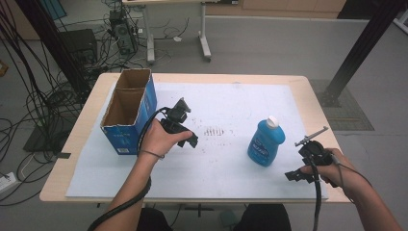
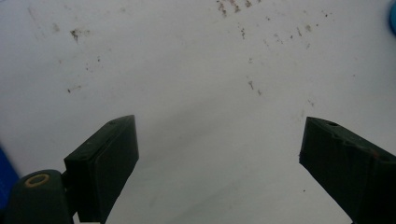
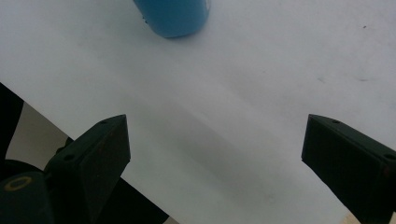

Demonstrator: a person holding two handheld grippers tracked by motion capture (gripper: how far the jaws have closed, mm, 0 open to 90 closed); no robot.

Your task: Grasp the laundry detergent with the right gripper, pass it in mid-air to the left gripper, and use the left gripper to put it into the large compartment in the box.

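A blue bottle with a white cap stands upright on the white sheet at the right of the table; its base shows at the top of the right gripper view. My right gripper hovers near the sheet's front right corner, just right of the bottle, jaws wide apart and empty. My left gripper is held over the sheet left of centre, beside the cardboard box, also open with bare sheet between its fingers.
The open blue-sided cardboard box stands at the table's left. A patch of dark specks marks the sheet's middle. Cables, a black post and another table's legs lie beyond the far edge.
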